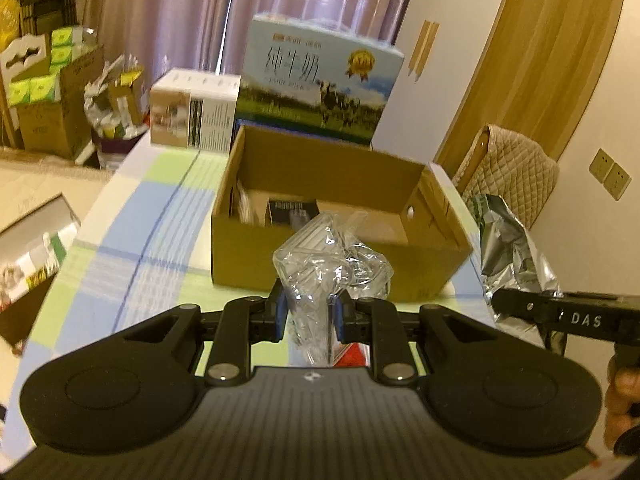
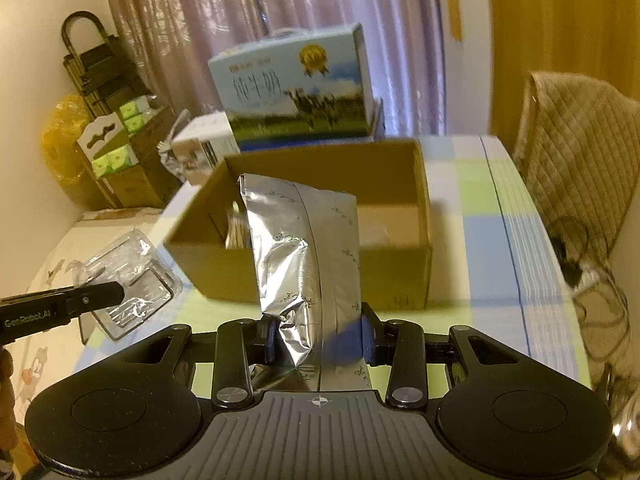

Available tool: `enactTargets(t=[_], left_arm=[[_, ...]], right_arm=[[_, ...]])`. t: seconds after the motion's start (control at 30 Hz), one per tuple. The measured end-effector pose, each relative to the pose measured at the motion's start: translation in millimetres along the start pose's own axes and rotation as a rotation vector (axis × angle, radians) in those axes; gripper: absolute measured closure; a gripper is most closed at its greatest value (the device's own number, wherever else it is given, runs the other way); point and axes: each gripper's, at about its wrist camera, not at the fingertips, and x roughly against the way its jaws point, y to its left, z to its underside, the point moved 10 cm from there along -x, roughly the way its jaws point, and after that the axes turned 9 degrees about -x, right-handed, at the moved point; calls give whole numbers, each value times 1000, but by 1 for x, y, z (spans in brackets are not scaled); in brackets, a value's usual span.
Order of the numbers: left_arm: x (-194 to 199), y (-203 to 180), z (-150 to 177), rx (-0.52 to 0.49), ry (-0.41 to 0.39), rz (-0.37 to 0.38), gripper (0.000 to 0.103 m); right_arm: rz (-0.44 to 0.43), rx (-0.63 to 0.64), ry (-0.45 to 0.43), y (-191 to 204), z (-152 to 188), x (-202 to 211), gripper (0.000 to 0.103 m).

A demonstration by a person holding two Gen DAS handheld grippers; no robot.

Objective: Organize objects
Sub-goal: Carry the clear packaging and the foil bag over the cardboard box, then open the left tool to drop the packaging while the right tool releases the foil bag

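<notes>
While the left tongs (image 1: pixel 308 316) clamp a crumpled clear plastic package (image 1: pixel 328 256) just in front of the open cardboard box (image 1: pixel 280 248), the right tongs (image 2: pixel 318 338) are closed on a silver foil pouch (image 2: pixel 308 256), held upright before the same box. Both hover over the checked tabletop (image 1: pixel 160 216). A milk carton (image 1: pixel 320 80) stands behind the box.

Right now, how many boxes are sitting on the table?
3: the open cardboard box nearest, the milk carton box behind it, and a small white box left of that. Others may be hidden behind them.
</notes>
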Motion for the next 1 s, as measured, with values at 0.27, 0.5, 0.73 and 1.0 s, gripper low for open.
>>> enactTargets(t=[0.27,0.5,0.73,1.0], left_arm=[[-25,11,-63,-62,-11,-9,85],[-61,28,-101,-101,10,-42,85],[-101,36,-116,-125,48,-49,85],[-144,35,-111,-131,91,-48,85]], right_arm=[[-59,-35,74,9,-62,-32,68],[-11,-11,85,3,-105,-72,68],[3,-41,111,-4,-121,-111,68],[4,-75,120,-14,-125,-133,68]])
